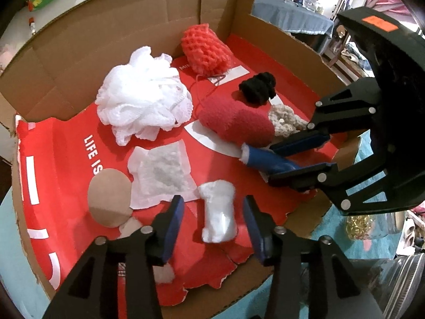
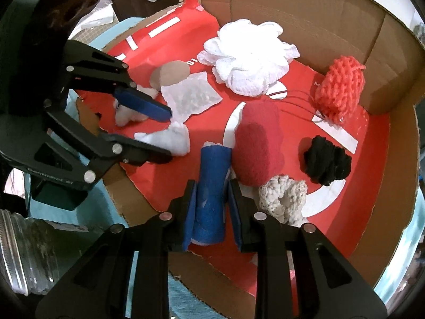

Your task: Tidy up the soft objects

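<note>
Two grippers work over a torn cardboard box [image 1: 66, 53] lined red. The left gripper [image 1: 213, 228] stands spread, a white cotton wad [image 1: 219, 212] lying loose between its pads. The right gripper [image 2: 212, 207] pinches a blue roll [image 2: 211, 191] beside the red fuzzy bundle [image 2: 256, 146]. Only the right wrist view shows the roll's full length between the pads; only the left wrist view shows the cluttered room beyond the box wall
</note>
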`<state>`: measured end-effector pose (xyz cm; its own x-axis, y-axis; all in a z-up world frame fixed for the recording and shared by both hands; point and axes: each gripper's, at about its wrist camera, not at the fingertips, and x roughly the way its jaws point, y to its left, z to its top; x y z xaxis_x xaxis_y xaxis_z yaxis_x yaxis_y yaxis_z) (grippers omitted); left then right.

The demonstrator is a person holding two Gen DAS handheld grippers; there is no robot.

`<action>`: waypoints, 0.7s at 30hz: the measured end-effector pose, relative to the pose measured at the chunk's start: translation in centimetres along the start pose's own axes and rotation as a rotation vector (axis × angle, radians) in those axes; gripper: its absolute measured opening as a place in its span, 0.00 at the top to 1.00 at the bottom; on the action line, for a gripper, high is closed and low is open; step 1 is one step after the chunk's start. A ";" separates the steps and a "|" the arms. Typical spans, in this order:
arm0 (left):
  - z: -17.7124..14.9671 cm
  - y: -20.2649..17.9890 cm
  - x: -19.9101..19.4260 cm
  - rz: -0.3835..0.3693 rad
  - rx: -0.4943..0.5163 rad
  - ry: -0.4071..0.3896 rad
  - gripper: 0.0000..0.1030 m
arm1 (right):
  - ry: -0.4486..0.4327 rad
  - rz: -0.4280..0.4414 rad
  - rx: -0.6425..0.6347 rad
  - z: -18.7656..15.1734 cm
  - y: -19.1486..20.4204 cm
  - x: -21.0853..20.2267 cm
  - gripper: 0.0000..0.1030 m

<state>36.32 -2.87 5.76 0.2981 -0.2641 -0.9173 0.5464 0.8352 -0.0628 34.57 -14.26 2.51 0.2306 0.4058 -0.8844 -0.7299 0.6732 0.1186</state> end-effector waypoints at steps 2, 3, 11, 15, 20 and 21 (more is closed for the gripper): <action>-0.1 0.0 -0.2 0.008 -0.008 -0.014 0.44 | -0.005 -0.008 0.010 0.0 0.0 -0.1 0.77; -0.1 0.1 -0.5 0.008 -0.014 -0.022 0.43 | -0.008 -0.010 0.014 0.0 0.1 -0.2 0.77; -0.7 0.5 -3.6 0.049 -0.072 -0.100 0.29 | -0.041 -0.039 0.057 -0.4 0.5 -1.8 0.39; -1.3 0.8 -5.5 0.078 -0.141 -0.148 0.15 | -0.090 -0.094 0.096 -0.7 1.0 -3.9 0.38; -2.2 0.7 -7.1 0.115 -0.224 -0.196 0.04 | -0.109 -0.186 0.238 -1.3 0.9 -6.5 0.38; -2.5 0.7 -7.3 0.120 -0.238 -0.197 0.03 | -0.107 -0.194 0.269 -1.4 0.9 -6.8 0.36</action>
<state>32.61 0.82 11.41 0.5077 -0.2257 -0.8315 0.3072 0.9491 -0.0700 31.45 -17.34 7.97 0.4245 0.3073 -0.8517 -0.4737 0.8770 0.0803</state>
